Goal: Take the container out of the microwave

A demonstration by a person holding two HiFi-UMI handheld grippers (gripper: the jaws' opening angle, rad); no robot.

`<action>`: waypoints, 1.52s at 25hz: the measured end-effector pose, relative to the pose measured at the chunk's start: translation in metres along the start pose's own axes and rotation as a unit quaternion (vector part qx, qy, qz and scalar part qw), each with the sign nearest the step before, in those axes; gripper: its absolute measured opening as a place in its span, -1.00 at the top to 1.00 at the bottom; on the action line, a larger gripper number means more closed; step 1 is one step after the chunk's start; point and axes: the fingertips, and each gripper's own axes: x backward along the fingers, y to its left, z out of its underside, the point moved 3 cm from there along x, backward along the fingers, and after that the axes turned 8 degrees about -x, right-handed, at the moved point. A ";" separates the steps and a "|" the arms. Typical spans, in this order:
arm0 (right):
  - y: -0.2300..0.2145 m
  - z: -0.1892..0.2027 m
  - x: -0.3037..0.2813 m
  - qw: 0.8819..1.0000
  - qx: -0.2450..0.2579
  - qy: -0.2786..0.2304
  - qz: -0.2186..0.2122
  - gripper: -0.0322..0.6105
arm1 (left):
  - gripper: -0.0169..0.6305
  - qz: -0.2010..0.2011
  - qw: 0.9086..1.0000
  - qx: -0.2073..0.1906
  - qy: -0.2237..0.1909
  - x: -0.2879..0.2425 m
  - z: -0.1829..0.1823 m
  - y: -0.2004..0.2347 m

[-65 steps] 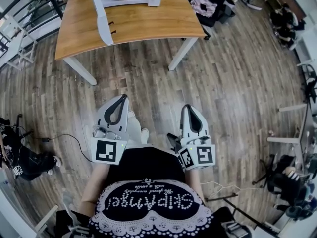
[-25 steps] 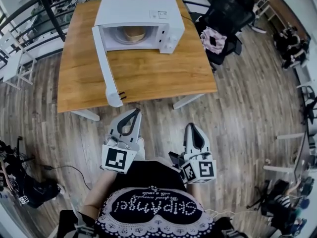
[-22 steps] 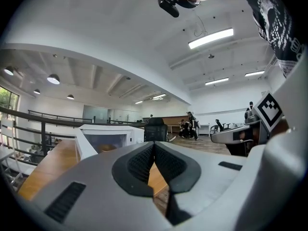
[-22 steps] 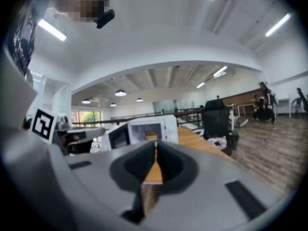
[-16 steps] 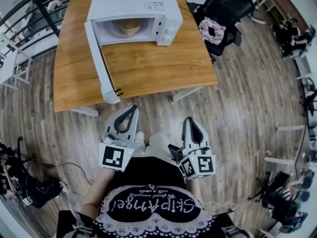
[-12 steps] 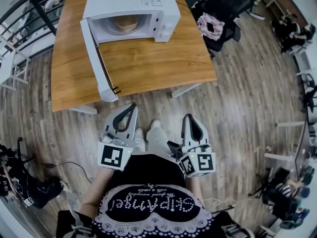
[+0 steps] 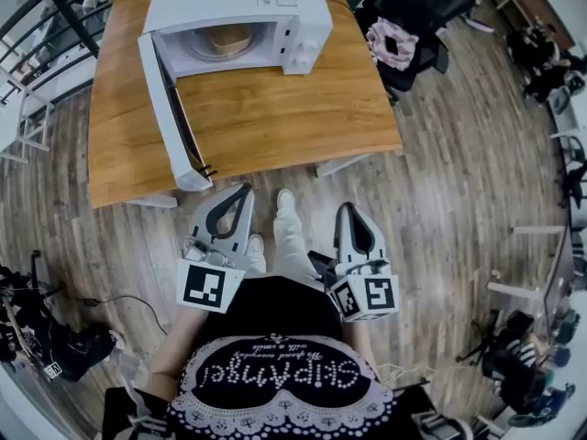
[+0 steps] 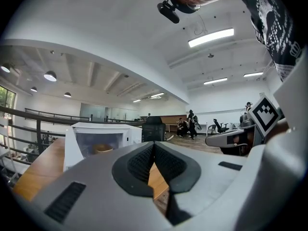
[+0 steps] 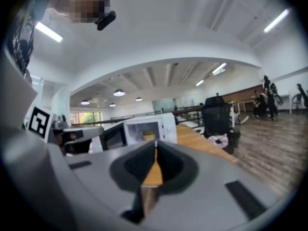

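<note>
A white microwave (image 7: pixel 234 12) stands at the far side of a wooden table (image 7: pixel 275 108), its door (image 7: pixel 168 108) swung wide open toward the table's front left. Inside sits a round tan container (image 7: pixel 225 39), also seen in the left gripper view (image 8: pixel 102 148) and the right gripper view (image 9: pixel 149 136). My left gripper (image 7: pixel 242 191) and right gripper (image 7: pixel 352 207) are held side by side over the floor, short of the table's front edge. Both point at the microwave. Each is shut and holds nothing (image 8: pixel 154 143) (image 9: pixel 155 144).
A black office chair (image 7: pixel 413 7) with a pink cloth (image 7: pixel 393 44) on it stands right of the table. Railings run along the left. A black bag and cables (image 7: pixel 46 305) lie on the wood floor at left. The person's foot (image 7: pixel 285 200) shows between the grippers.
The table and microwave have drawn nearer and lower in the head view as the person steps forward. Both grippers have edged toward the table, still shut.
</note>
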 end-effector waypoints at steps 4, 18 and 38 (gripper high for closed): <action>-0.010 -0.005 -0.021 1.000 0.000 0.006 -0.012 0.79 | 0.87 -0.001 1.000 0.011 0.000 -0.019 -0.007 0.004; -0.064 -0.055 -0.144 0.996 0.021 0.015 -0.088 0.79 | 0.87 -0.105 0.994 0.010 -0.007 -0.113 -0.018 0.054; -0.112 -0.070 -0.226 0.983 0.026 0.051 -0.175 0.79 | 0.87 -0.220 0.975 -0.011 0.007 -0.159 -0.021 0.069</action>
